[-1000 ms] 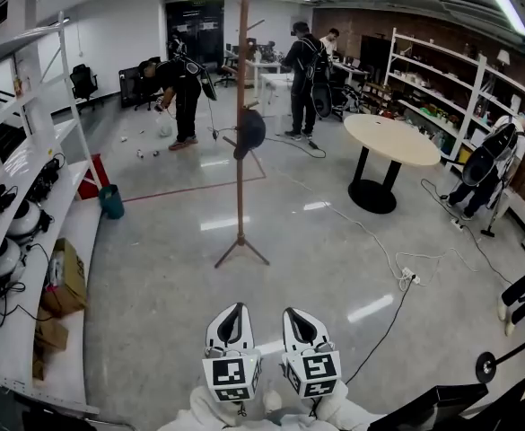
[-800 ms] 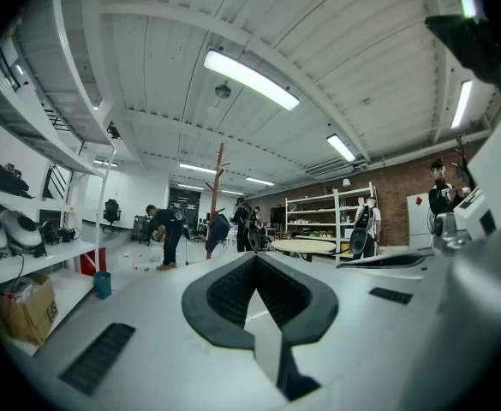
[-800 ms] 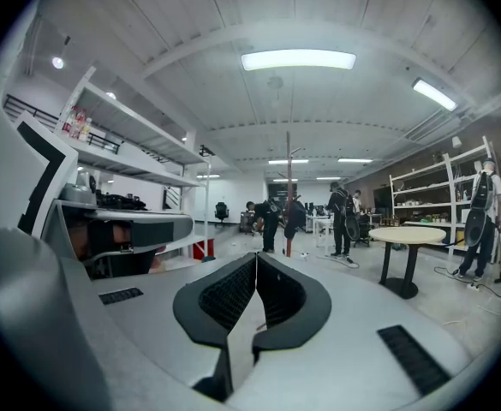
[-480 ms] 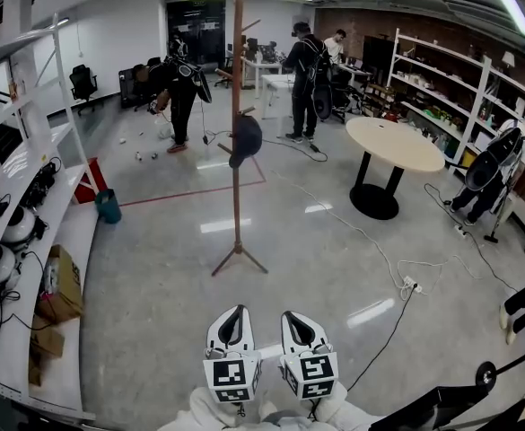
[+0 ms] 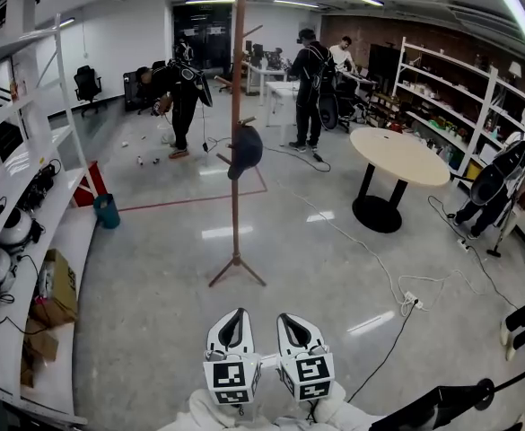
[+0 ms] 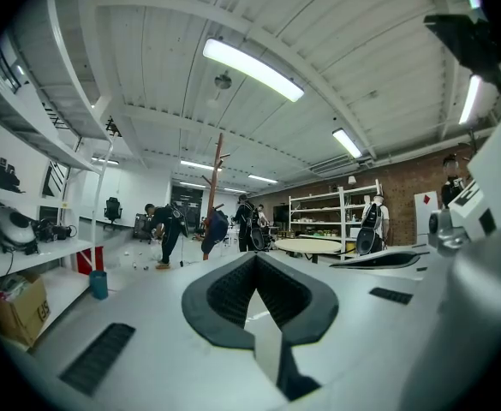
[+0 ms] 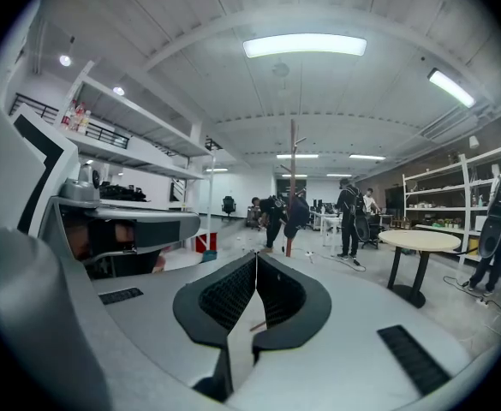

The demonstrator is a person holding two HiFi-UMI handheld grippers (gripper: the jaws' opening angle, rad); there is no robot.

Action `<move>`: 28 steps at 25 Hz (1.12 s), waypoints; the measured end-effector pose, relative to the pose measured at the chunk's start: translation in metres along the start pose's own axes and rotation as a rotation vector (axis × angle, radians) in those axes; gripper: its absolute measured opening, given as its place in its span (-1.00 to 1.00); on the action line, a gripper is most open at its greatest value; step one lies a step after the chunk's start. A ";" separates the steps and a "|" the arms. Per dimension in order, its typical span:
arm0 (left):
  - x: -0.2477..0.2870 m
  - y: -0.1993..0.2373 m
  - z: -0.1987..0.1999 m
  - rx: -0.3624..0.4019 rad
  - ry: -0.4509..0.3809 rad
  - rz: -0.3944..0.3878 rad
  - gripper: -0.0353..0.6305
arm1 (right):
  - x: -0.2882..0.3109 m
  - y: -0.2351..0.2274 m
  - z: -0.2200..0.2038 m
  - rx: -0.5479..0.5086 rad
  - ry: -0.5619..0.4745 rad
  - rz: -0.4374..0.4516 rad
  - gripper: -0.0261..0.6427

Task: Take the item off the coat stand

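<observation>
A tall wooden coat stand (image 5: 237, 142) rises from the floor in the middle of the room, some way ahead of me. A dark cap (image 5: 246, 148) hangs from a peg on its right side, about halfway up. In the left gripper view the coat stand (image 6: 215, 197) and the cap (image 6: 215, 229) show small and far off; the right gripper view also has the stand (image 7: 291, 187) in the distance. My left gripper (image 5: 234, 320) and right gripper (image 5: 293, 320) sit side by side at the bottom of the head view, both shut with nothing between the jaws.
White shelving (image 5: 29, 205) with gear and cardboard boxes runs along the left. A round table (image 5: 398, 155) stands at the right, with a cable and power strip (image 5: 412, 300) on the floor. Several people (image 5: 183, 92) work at the back. More shelves (image 5: 464, 88) line the right wall.
The coat stand has drawn closer and sits a little lower in the head view. Both grippers have kept side by side, shut.
</observation>
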State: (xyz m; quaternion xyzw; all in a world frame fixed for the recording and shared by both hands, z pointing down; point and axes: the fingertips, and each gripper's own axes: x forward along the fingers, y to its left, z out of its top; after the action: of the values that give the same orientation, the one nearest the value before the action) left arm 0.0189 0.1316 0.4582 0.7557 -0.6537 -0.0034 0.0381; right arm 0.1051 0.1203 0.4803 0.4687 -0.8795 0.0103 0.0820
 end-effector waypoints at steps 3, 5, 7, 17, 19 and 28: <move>0.008 0.003 -0.003 -0.005 0.006 0.008 -0.89 | 0.010 -0.005 -0.001 0.001 0.005 0.005 -0.89; 0.012 0.005 -0.005 -0.004 0.015 0.011 -0.89 | 0.014 -0.006 -0.001 0.007 0.006 0.007 -0.89; 0.017 0.006 -0.007 0.000 0.020 0.013 -0.89 | 0.017 -0.008 -0.003 0.009 0.006 0.007 -0.89; 0.045 0.018 -0.011 0.002 0.030 0.014 -0.89 | 0.044 -0.024 0.001 0.010 -0.031 -0.030 -0.89; 0.054 0.023 -0.010 0.000 0.028 0.016 -0.89 | 0.053 -0.027 0.004 0.008 -0.038 -0.035 -0.89; 0.094 0.040 -0.009 -0.001 0.035 0.009 -0.89 | 0.095 -0.043 0.009 0.008 -0.036 -0.049 -0.89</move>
State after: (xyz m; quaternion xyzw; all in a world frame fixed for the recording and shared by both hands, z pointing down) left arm -0.0069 0.0337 0.4738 0.7527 -0.6564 0.0096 0.0498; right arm 0.0875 0.0176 0.4833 0.4906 -0.8690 0.0036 0.0647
